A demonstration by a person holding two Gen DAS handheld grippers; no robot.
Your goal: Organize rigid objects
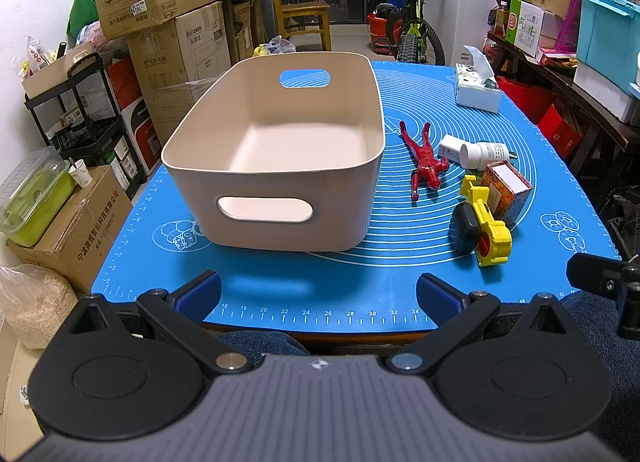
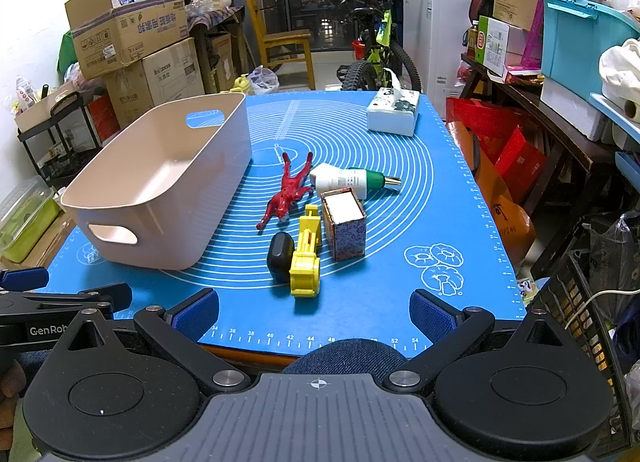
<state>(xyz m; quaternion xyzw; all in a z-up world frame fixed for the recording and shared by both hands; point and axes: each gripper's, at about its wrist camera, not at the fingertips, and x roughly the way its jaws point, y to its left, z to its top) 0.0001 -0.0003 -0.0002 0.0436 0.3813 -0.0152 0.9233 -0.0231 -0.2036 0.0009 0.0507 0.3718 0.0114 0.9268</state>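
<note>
2 grippers [image 1: 318,294] [image 2: 314,312] agape | 1 bin [image 1: 276,181] | perhaps 6 items [image 2: 306,262]

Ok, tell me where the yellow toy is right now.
The yellow toy lies on the blue mat, right of the beige bin, between the black case and the patterned box, with the red figure just beyond.

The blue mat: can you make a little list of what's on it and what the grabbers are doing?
bin: beige storage bin, empty
toys: red action figure, yellow toy vehicle
others: black case, white bottle, patterned box, tissue box
left gripper: open, holding nothing
right gripper: open, holding nothing
</note>
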